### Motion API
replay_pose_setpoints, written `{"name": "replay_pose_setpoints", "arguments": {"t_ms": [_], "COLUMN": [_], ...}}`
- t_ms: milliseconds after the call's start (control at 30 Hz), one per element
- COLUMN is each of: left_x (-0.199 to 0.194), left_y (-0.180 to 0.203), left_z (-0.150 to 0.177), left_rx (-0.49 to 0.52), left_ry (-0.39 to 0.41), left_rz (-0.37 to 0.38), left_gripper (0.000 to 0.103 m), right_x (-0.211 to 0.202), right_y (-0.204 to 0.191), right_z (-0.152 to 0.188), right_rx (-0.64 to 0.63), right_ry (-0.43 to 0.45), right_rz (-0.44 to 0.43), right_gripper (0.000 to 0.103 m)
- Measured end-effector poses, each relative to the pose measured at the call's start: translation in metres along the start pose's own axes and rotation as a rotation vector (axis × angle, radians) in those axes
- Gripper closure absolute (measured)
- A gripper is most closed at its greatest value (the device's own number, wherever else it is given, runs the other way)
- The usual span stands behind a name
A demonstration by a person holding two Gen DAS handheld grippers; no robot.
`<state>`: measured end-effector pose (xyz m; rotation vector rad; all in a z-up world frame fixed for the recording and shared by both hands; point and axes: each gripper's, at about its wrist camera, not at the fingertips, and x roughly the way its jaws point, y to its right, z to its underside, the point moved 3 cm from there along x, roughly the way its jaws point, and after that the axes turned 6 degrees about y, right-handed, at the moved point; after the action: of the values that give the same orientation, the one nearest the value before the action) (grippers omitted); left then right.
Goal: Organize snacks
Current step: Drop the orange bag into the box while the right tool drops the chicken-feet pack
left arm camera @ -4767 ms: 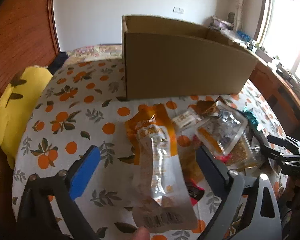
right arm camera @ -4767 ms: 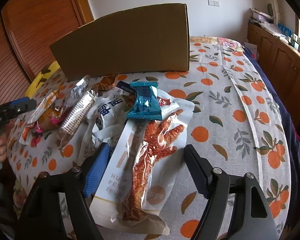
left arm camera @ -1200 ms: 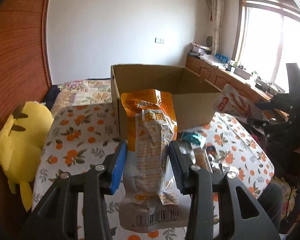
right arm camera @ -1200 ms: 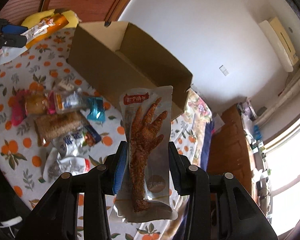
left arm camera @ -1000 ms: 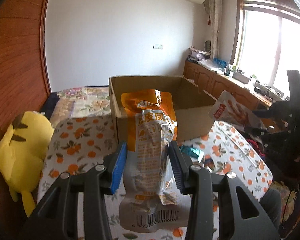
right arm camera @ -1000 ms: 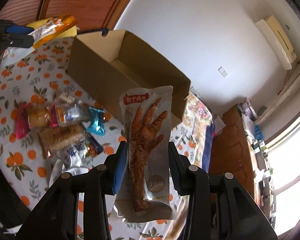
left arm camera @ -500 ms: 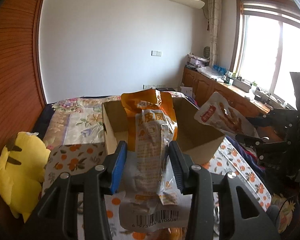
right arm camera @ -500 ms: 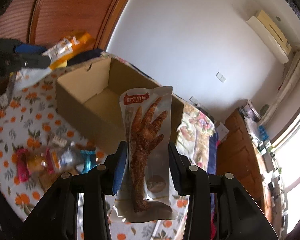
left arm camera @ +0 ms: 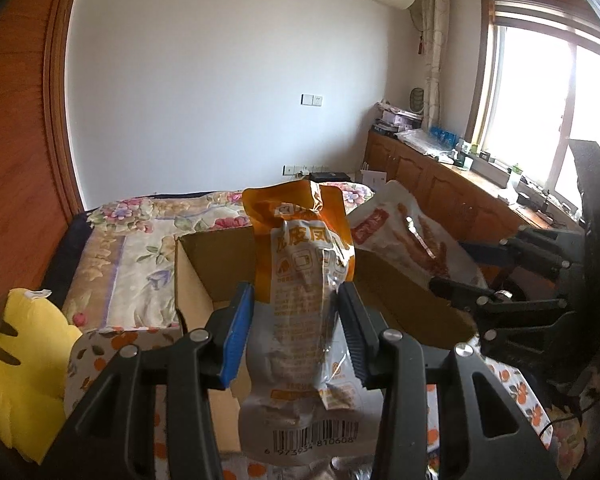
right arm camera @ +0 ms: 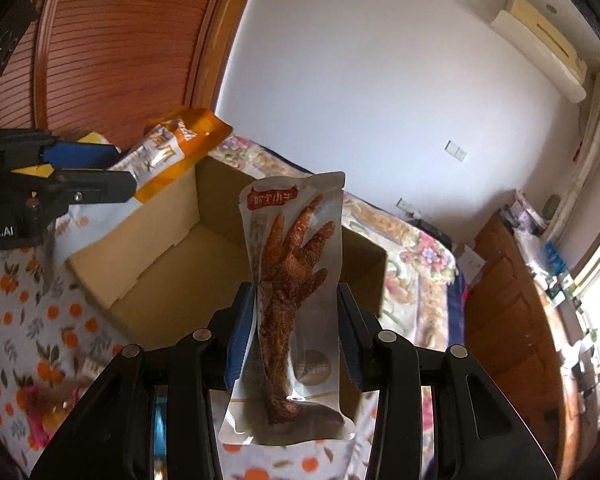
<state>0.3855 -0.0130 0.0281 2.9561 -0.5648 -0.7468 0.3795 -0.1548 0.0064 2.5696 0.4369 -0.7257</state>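
I have the open cardboard box (right arm camera: 204, 256) on the bed ahead, mouth up, so both packets can drop straight in. My left gripper (left arm camera: 296, 336) pinches the orange-topped snack packet (left arm camera: 303, 292) at its middle, fingers pressed against both sides, the packet standing upright over the box's near wall. My right gripper (right arm camera: 296, 332) does the same with the clear chicken-foot packet (right arm camera: 296, 280), held upright above the box's opening; the mid-body grip looks chosen to keep each limp pouch from folding. From the right wrist view the left packet's top leans over the box's far corner. The bed wears an orange-print cover (right arm camera: 16, 312) — a few loose snacks (right arm camera: 40, 404) lie blurred on it, beside a yellow plush (left arm camera: 24, 364). Wood panelling, a white wall and a bright window surround it.
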Motion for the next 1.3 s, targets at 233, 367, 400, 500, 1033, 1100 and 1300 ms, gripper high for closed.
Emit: {"name": "replay_pose_setpoints", "arguments": {"t_ms": [233,367,400,500,1033,1100,1300], "left_x": [0.034,0.041,0.043,0.042,-0.016,-0.025,-0.052], "left_y": [-0.008,-0.006,-0.005,-0.003,0.010,0.013,0.020], "left_z": [0.009,0.012,0.013,0.014,0.035,0.039,0.058], "left_rx": [-0.008,-0.010,-0.008,-0.006,0.036,0.043,0.050], "left_ry": [-0.056,-0.066,-0.067,-0.064,-0.031,-0.032,-0.029], "left_rz": [-0.011,-0.012,-0.016,-0.018,-0.020,-0.018,-0.009], "left_gripper": [0.067,0.067,0.067,0.067,0.057,0.056,0.053], "right_x": [0.042,0.051,0.054,0.061,0.031,0.013,-0.039], "right_y": [0.000,-0.002,-0.003,-0.003,0.005,0.004,-0.003], "right_z": [0.011,0.021,0.023,0.026,0.027,0.028,0.041], "right_rx": [0.073,0.086,0.086,0.113,0.238,0.246,0.272], "right_ry": [-0.022,-0.039,-0.046,-0.056,-0.027,-0.007,0.029], "right_rz": [-0.066,-0.083,-0.084,-0.096,-0.116,-0.110,-0.123], "right_gripper": [0.063,0.062,0.062,0.059,0.043,0.043,0.043]}}
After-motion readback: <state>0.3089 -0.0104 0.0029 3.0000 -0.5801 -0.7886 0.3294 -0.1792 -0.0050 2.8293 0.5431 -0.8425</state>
